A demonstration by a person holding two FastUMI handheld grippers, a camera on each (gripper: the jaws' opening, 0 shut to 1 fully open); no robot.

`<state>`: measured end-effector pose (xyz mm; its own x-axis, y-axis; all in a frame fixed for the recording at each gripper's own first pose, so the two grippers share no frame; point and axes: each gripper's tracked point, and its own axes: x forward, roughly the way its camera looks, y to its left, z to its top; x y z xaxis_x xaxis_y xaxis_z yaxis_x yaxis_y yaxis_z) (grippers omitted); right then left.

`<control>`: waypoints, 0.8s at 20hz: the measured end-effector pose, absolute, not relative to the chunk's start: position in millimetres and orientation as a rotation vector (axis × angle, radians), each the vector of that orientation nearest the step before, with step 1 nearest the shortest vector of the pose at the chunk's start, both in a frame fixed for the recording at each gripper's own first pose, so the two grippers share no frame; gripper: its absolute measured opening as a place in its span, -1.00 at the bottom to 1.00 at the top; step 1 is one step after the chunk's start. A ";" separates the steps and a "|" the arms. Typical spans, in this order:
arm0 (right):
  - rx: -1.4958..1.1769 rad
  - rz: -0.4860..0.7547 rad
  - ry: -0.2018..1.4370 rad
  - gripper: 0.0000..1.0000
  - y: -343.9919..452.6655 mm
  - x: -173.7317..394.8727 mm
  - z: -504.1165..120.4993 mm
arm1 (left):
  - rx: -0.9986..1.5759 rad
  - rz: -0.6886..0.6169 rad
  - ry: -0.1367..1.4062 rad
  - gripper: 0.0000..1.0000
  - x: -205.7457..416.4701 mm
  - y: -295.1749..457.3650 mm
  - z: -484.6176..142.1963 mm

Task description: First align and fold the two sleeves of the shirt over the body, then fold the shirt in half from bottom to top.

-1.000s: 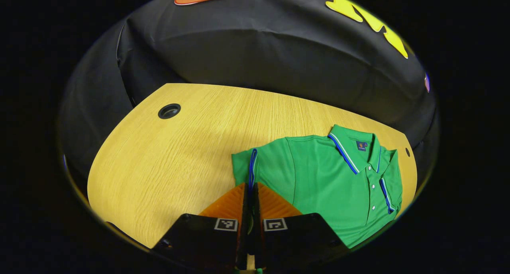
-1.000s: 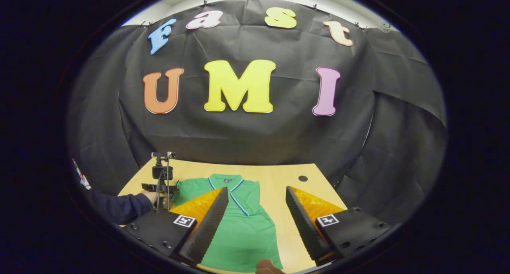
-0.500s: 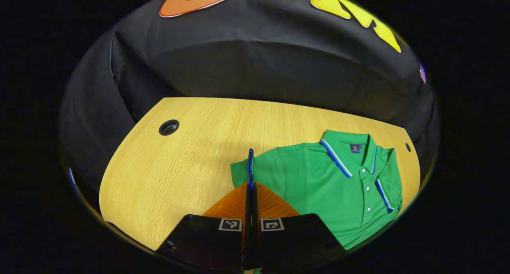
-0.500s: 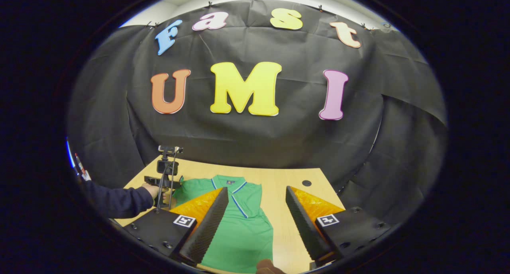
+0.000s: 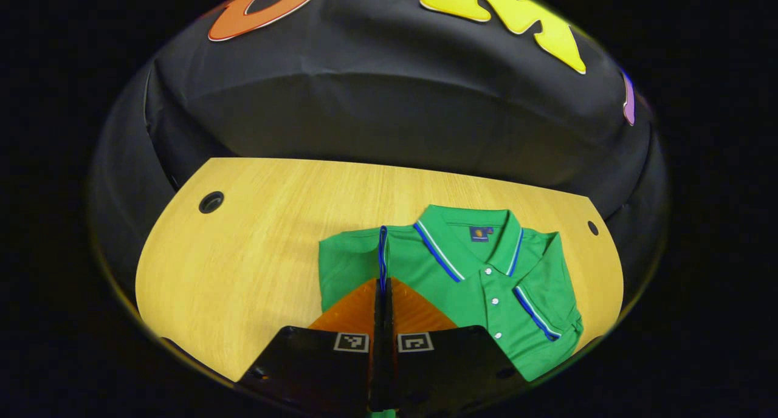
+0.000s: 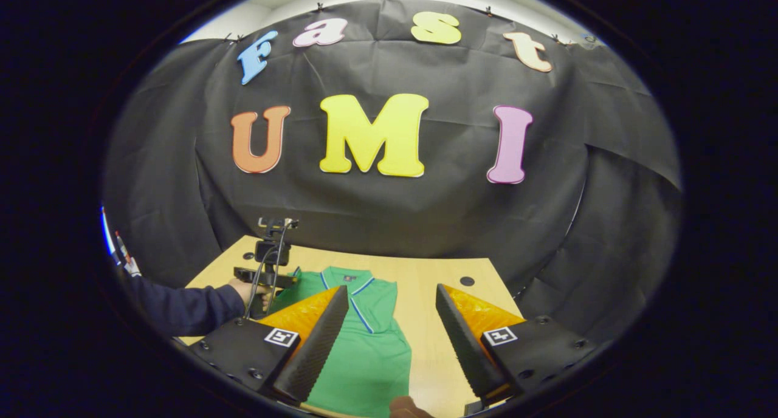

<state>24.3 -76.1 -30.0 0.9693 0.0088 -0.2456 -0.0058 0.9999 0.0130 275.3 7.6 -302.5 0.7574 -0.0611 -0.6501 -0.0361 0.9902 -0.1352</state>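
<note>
Item: green polo shirt [image 5: 462,284], lying face up on the wooden table [image 5: 243,272], collar toward the black backdrop. In the left gripper view the far sleeve [image 5: 541,296] is already folded over the chest, its striped cuff lying slantwise near the button placket.

Item: left gripper [image 5: 383,287], fingers pressed together on the striped cuff of the near sleeve [image 5: 383,251], which stands up edge-on between the tips. The sleeve is lifted clear of the table and carried over the shoulder of the shirt.

Item: right gripper [image 6: 392,311], jaws wide apart, holding nothing, poised above the lower body of the shirt. In its view the left gripper appears farther off at the shirt's shoulder, held by a hand [image 6: 252,290] in a dark sleeve.

Risks, as judged from this arrangement:
- Grip is on a thin cuff edge only; a small slackening could let it slip out, and the sleeve would drop short of the body.
- A pull too far across could drag the shoulder and skew the whole shirt on the smooth tabletop, since nothing pins the body.
- A release at an angle would leave this sleeve out of line with the folded one.
- Bunched fabric beneath the fold would spoil the later bottom-to-top fold.
</note>
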 end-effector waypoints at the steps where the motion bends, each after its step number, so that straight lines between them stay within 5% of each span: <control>1: 0.014 0.006 0.253 0.84 -77.9 24.0 -32.5 | -0.139 -0.021 0.715 -0.93 275.4 1.0 -304.2; 16: 0.090 -0.041 0.329 0.84 -111.0 17.2 -64.4 | -0.159 -0.085 0.753 -0.90 275.5 -52.6 -318.1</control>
